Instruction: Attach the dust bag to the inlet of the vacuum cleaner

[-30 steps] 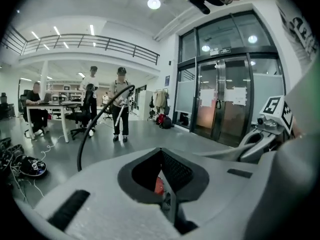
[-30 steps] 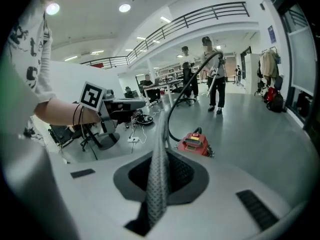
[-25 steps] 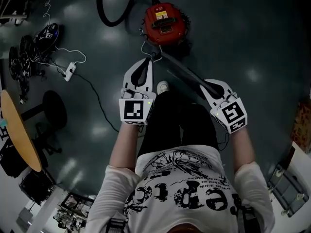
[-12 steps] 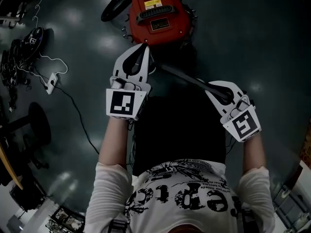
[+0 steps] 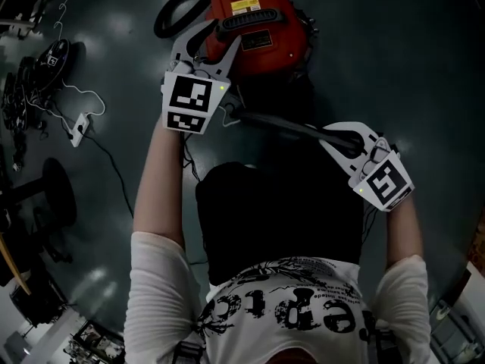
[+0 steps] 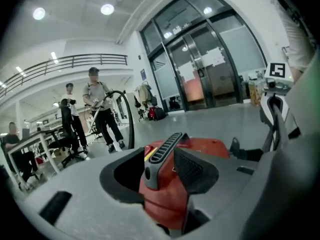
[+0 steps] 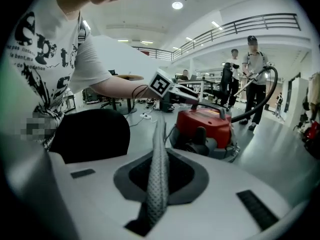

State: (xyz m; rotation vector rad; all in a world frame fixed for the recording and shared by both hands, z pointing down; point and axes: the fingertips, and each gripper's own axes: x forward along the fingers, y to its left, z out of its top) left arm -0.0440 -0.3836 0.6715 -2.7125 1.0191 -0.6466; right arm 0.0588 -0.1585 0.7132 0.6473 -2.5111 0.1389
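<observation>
The left gripper (image 6: 160, 171) is opening, its jaws spread either side of the grey handle (image 6: 162, 151) on the red vacuum cleaner (image 5: 261, 25). The right gripper (image 7: 156, 184) is pressed together on the dust bag (image 7: 158, 159), seen edge-on as a thin grey dotted strip. From the head view, the bag's far end fades into shadow near the cleaner, whose inlet cannot be made out; the black hose (image 5: 168, 17) is cut off at the top edge
</observation>
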